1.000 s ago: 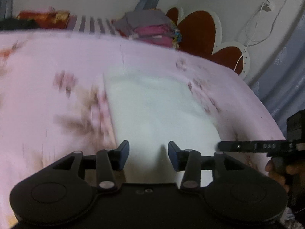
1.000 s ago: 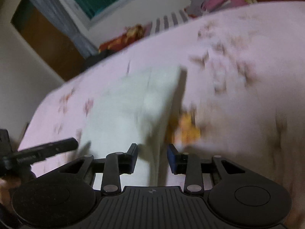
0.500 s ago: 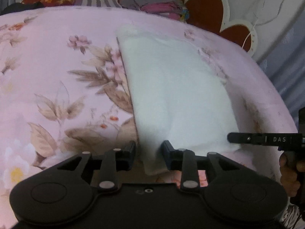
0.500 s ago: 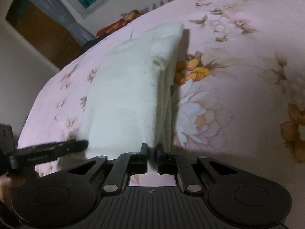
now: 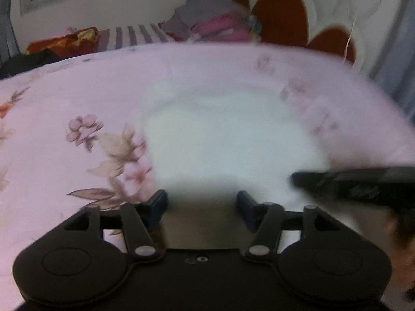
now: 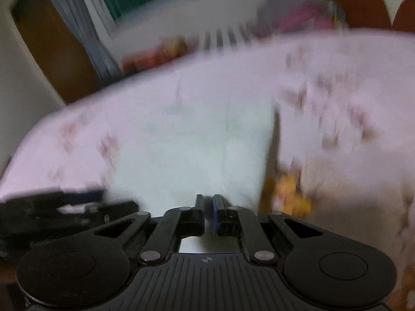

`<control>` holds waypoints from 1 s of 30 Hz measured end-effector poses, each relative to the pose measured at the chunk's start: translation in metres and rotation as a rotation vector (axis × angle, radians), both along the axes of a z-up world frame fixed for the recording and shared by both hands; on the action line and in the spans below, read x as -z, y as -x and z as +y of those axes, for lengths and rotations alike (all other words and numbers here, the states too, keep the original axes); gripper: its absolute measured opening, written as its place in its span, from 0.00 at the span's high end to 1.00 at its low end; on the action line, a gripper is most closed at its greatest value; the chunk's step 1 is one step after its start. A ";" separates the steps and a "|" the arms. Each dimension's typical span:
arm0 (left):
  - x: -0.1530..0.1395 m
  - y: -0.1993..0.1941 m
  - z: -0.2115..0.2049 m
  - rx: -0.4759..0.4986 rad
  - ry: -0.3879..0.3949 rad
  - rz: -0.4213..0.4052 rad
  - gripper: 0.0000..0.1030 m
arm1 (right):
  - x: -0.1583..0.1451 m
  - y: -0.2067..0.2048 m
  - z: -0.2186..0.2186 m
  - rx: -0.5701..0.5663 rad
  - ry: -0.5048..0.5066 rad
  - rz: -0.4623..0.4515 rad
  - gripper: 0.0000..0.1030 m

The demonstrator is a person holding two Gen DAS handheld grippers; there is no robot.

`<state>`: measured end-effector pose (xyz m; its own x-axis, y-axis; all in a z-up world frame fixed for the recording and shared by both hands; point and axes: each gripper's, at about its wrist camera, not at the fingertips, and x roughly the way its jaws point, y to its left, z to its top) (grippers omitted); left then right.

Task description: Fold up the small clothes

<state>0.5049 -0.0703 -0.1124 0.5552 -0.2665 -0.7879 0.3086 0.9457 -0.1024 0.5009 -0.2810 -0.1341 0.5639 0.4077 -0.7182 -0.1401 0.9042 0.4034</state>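
ahead of both tools [image 5: 202, 202] lies the white cloth [image 5: 223, 140].

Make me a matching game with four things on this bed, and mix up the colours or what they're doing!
Things:
1. bedsheet
2. folded cloth
3. left gripper
4. right gripper

Colour or state:
A. jaws pressed together
B. white, lying on the bed
C. pink with flowers
D. jaws opening, wide apart, nothing gripped

Right pairs: 1-C, 2-B, 3-D, 4-A
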 end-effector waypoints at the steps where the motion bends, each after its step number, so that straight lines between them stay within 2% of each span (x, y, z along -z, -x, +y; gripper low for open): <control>1: 0.003 0.000 0.005 -0.003 0.023 0.016 0.39 | 0.001 0.000 -0.001 0.000 -0.010 -0.001 1.00; 3: 0.001 0.003 0.018 -0.021 0.072 0.039 0.39 | -0.002 0.001 -0.003 -0.008 -0.010 0.015 1.00; 4: -0.002 0.007 0.023 -0.033 0.078 0.030 0.34 | -0.006 0.004 -0.005 -0.004 -0.007 0.007 1.00; 5: -0.005 0.011 0.027 -0.049 0.077 0.020 0.22 | -0.011 0.009 -0.010 0.011 -0.007 -0.015 1.00; 6: -0.007 0.013 0.032 -0.065 0.075 0.018 0.18 | -0.016 0.015 -0.015 0.027 -0.013 -0.037 1.00; 7: -0.007 0.013 0.035 -0.074 0.083 0.019 0.15 | -0.018 0.018 -0.020 0.040 -0.025 -0.042 0.96; 9: -0.008 0.011 0.041 -0.101 0.096 0.026 0.15 | -0.019 0.022 -0.034 0.070 -0.058 -0.039 0.64; 10: -0.009 0.010 0.041 -0.114 0.101 0.028 0.15 | -0.020 0.023 -0.039 0.083 -0.066 -0.053 0.42; 12: -0.014 0.009 0.049 -0.159 0.135 0.019 0.14 | -0.023 0.024 -0.049 0.094 -0.074 -0.086 0.40; 15: -0.017 0.002 0.057 -0.190 0.240 0.029 0.14 | -0.018 0.011 -0.058 0.102 -0.132 -0.057 0.40; 18: -0.009 -0.015 0.056 -0.201 0.317 0.063 0.15 | -0.005 -0.006 -0.069 0.124 -0.265 -0.005 0.40; 20: 0.000 -0.026 0.049 -0.203 0.290 0.097 0.19 | 0.007 -0.016 -0.069 0.114 -0.302 0.040 0.41; 22: 0.006 -0.031 0.042 -0.196 0.241 0.114 0.19 | 0.023 -0.025 -0.067 0.114 -0.235 0.090 0.42; 25: -0.007 -0.031 0.030 -0.168 0.152 0.089 0.19 | 0.010 -0.023 -0.072 0.134 -0.215 0.061 0.42; 27: -0.008 -0.033 0.030 -0.164 0.159 0.093 0.15 | 0.008 -0.022 -0.081 0.113 -0.316 0.059 0.42; 29: -0.003 -0.037 0.035 -0.174 0.201 0.122 0.16 | 0.019 -0.029 -0.091 0.103 -0.427 0.122 0.42; 30: 0.000 -0.038 0.037 -0.178 0.230 0.132 0.17 | 0.023 -0.033 -0.093 0.097 -0.446 0.142 0.42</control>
